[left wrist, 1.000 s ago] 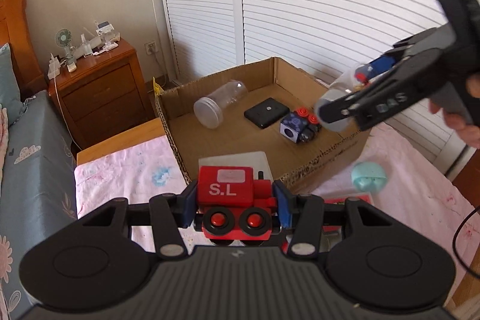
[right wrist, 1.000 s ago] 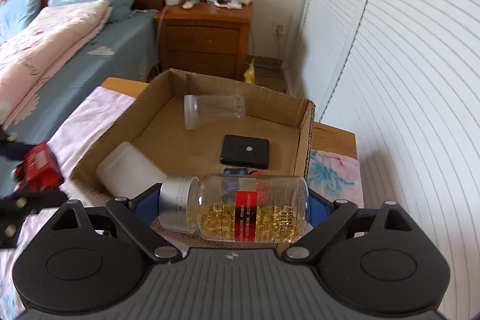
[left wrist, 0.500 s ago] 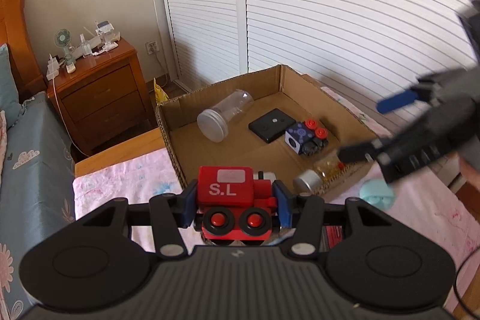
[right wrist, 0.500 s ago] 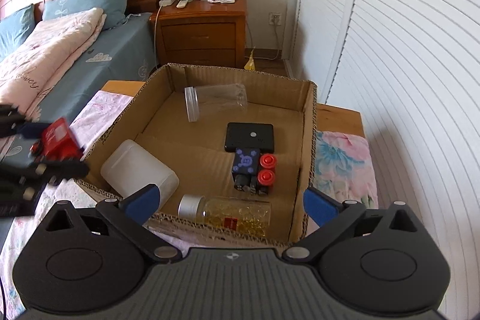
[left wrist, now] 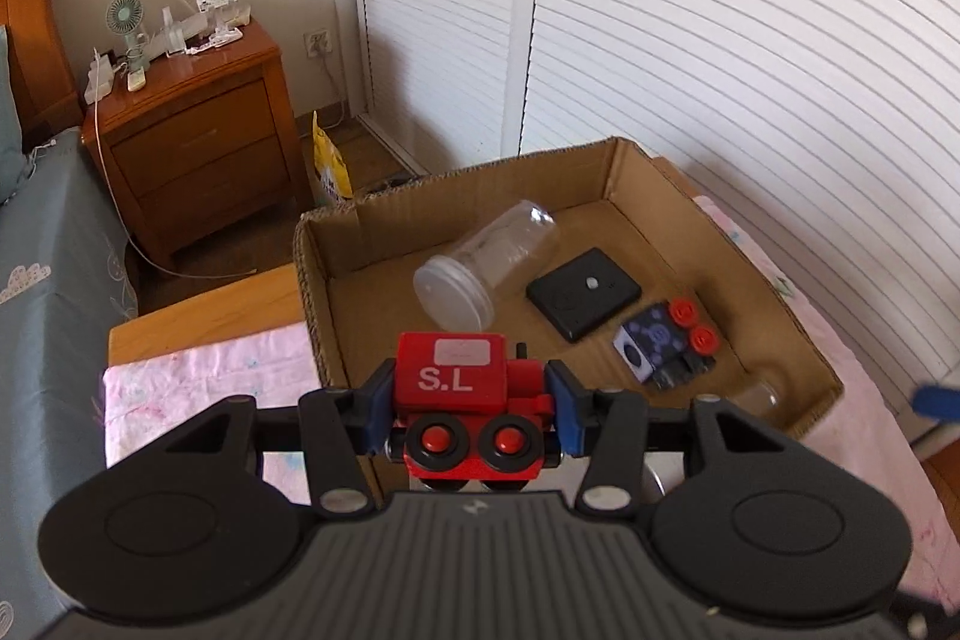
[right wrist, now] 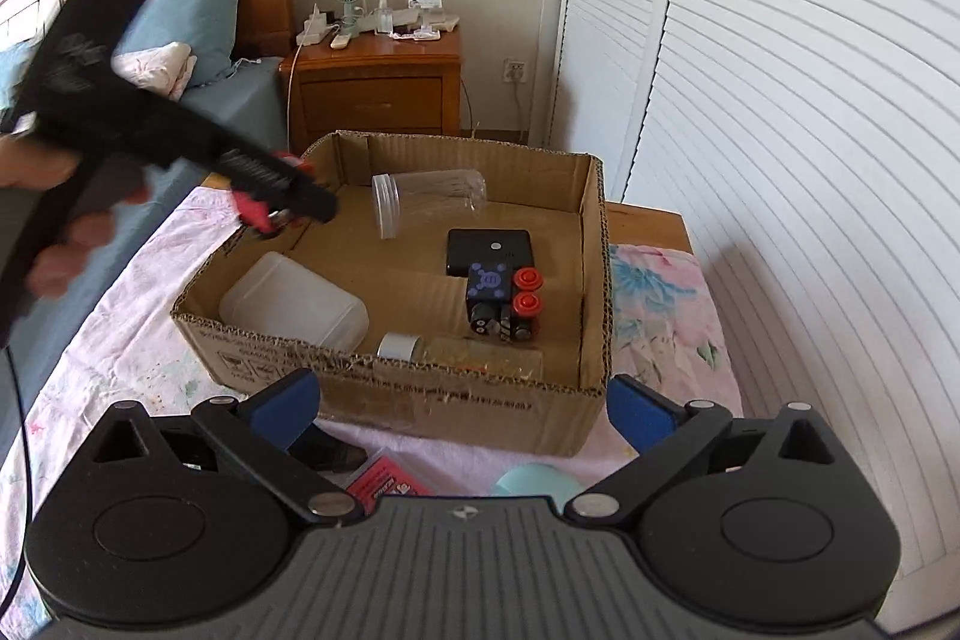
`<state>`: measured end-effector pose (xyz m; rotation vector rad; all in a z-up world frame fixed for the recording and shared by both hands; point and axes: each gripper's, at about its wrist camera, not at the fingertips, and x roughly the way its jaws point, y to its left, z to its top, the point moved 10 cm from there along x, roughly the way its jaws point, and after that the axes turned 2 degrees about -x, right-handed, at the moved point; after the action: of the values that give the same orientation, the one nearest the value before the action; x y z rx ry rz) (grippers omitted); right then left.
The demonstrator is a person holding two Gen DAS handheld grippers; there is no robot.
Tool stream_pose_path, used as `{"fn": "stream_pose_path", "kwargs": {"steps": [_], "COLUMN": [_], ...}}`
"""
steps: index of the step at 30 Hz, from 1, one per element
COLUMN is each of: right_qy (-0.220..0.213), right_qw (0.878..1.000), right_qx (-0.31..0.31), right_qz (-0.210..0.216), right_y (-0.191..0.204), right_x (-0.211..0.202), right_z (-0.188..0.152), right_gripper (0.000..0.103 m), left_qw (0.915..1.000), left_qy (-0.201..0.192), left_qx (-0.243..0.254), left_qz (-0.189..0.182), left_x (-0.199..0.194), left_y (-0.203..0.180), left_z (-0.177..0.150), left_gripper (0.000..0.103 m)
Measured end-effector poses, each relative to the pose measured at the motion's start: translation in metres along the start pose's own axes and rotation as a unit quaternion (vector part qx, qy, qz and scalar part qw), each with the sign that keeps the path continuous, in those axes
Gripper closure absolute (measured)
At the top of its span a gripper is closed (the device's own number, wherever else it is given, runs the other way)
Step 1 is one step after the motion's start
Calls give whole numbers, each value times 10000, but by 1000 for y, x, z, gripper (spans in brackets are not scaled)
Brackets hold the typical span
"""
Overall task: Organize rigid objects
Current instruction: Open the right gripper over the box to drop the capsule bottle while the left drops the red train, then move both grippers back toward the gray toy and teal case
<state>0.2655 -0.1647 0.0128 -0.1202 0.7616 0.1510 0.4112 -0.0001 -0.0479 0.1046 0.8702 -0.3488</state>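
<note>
Behind the box wall (right wrist: pixel 420 400), a pill bottle (right wrist: pixel 468 353) lies half-hidden; left hand-held gripper (left wrist: pixel 471 403) clamps the red train (left wrist: pixel 465 388), right hand-held gripper (right wrist: pixel 465 409) gapes.

the right gripper (right wrist: pixel 465 415) let go of the pill bottle (right wrist: pixel 462 349), which a second ago was clamped in its jaws above the box (right wrist: pixel 420 400) and came to lie inside against the near wall. the jaws spread wide and the gripper drew back from the box. the left gripper (left wrist: pixel 471 409), carrying the train (left wrist: pixel 468 388), moved in over the box's left wall.
</note>
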Motion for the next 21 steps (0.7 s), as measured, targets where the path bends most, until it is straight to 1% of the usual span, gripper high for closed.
{"fn": "stream_pose_path", "kwargs": {"steps": [1, 2, 3, 5, 7, 9, 12, 17, 21], "right_qy": [-18, -34, -33, -19, -11, 24, 67, 116, 114], "right_qw": [10000, 10000, 10000, 10000, 9999, 9997, 9992, 9984, 9978], "right_qx": [-10, 2, 14, 45, 99, 200, 380, 532, 588], "right_qz": [-23, -45, -50, -69, -115, -120, -91, -152, -296], "right_y": [0, 0, -1, -3, -7, -10, -15, -20, -27], "right_x": [-2, -4, -4, -5, -5, -5, -4, -6, -6], "right_z": [-1, -2, -3, -4, -6, -10, -17, -27, -36], "right_gripper": [0, 0, 0, 0, 0, 0, 0, 0, 0], "left_qw": [10000, 9999, 9998, 9993, 9994, 9993, 9991, 9987, 9982], "left_qy": [-26, -56, -125, -294, -285, -306, -365, -452, -515], "left_qx": [-24, -66, -110, -160, -158, -203, -136, -84, -115], "left_qz": [23, 66, 110, 144, 73, 95, 162, 230, 298], "left_x": [2, 3, 2, -4, -9, -17, -29, -46, -59], "left_y": [1, 2, 2, 2, 1, 2, 1, -2, -6], "left_z": [2, 4, 7, 9, 7, 3, -5, -27, -50], "left_gripper": [32, 22, 8, 8, 8, 7, 4, 3, 3]}}
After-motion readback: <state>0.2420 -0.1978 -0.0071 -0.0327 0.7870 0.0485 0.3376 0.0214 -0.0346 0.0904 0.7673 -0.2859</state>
